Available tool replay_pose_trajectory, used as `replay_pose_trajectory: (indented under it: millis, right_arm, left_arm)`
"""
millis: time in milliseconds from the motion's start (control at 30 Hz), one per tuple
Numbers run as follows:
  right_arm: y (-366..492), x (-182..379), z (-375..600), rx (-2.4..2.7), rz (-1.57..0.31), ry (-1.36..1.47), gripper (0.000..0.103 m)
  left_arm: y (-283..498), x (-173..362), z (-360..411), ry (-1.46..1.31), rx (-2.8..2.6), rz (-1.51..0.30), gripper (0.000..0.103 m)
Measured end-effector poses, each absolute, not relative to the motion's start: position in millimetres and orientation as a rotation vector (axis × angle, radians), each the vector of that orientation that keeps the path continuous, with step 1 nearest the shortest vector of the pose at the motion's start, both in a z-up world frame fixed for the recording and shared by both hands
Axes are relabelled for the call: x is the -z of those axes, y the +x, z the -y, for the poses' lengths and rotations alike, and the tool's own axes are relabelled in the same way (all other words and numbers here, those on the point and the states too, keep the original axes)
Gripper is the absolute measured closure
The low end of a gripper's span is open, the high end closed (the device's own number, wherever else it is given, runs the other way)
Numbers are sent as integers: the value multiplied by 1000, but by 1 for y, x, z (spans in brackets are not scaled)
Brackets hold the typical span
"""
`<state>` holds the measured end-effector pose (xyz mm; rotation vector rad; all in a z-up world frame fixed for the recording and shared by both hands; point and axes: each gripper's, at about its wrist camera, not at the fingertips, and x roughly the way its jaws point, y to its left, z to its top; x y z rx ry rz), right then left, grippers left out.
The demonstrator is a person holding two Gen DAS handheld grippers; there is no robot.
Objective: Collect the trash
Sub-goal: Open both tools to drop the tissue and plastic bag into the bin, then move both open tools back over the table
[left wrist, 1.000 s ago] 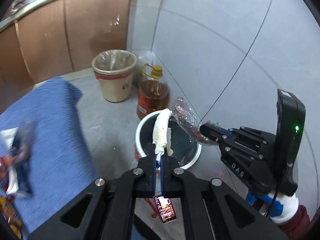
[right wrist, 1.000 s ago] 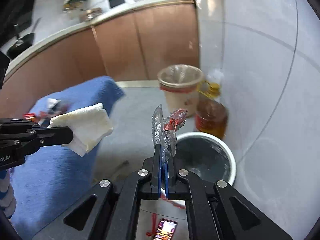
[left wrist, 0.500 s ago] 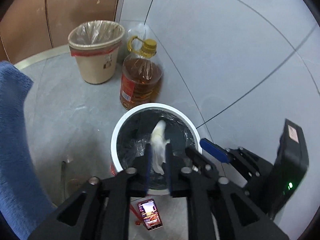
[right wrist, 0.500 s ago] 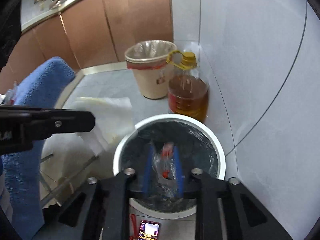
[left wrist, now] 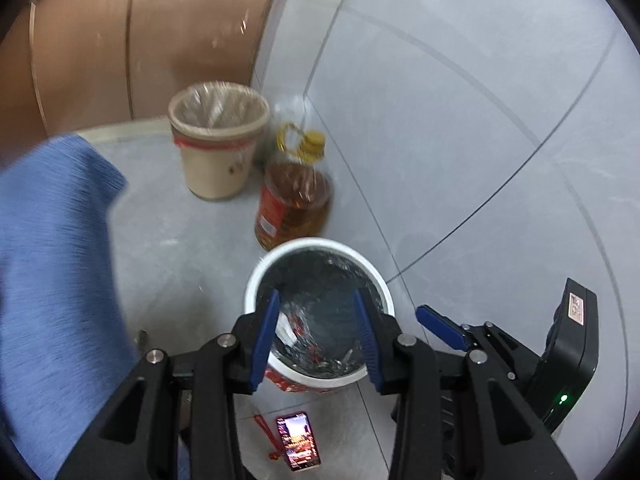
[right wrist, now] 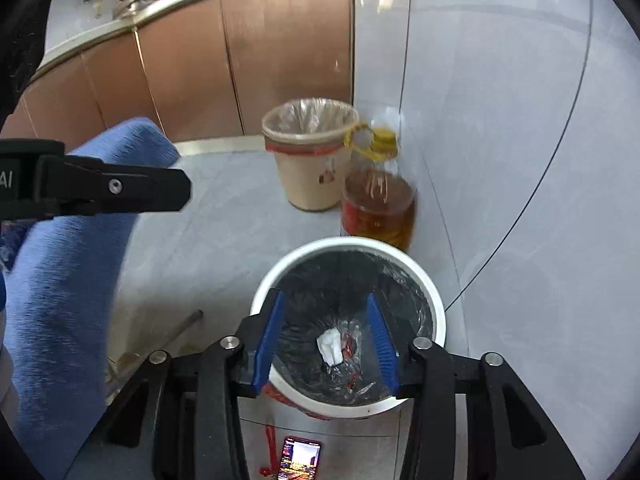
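Note:
A white bin [left wrist: 256,280] [right wrist: 438,300] with a black liner stands on the floor below both grippers. At its bottom lie a white tissue [right wrist: 330,350] [left wrist: 285,326] and a clear wrapper with red print [right wrist: 354,360]. My left gripper [left wrist: 316,336] hangs over the bin, its jaws opening with nothing between them. My right gripper [right wrist: 326,344] also hangs over the bin, jaws opening and empty. The right gripper's blue fingertip [left wrist: 440,326] shows at the right of the left wrist view; the left gripper's black finger [right wrist: 116,190] crosses the left of the right wrist view.
A beige bin [left wrist: 218,148] [right wrist: 312,152] with a clear liner and a bottle of oil [left wrist: 294,204] [right wrist: 378,204] stand by the tiled wall. A blue cloth [left wrist: 52,260] [right wrist: 60,280] covers a surface at left. A phone [left wrist: 298,446] [right wrist: 300,460] lies on the floor.
Both grippers moved over the white bin and opened. The tissue dropped out of the left one and the wrapper out of the right one; both now lie in the bin.

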<state>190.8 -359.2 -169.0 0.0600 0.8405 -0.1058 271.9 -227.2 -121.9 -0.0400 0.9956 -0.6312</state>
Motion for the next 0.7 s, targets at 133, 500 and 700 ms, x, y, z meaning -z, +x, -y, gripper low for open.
replay_pose_trajectory:
  millis: [133, 500, 700]
  right_arm:
    - [165, 123, 340, 103, -751, 50, 55]
    - [84, 8, 272, 19, -525, 1, 33]
    - [39, -41, 232, -50, -432, -39, 33]
  left_arm:
    - [242, 77, 194, -53, 582, -886, 63]
    - [148, -5, 100, -32, 428, -646, 56]
    - [103, -37, 58, -17, 368, -566, 56]
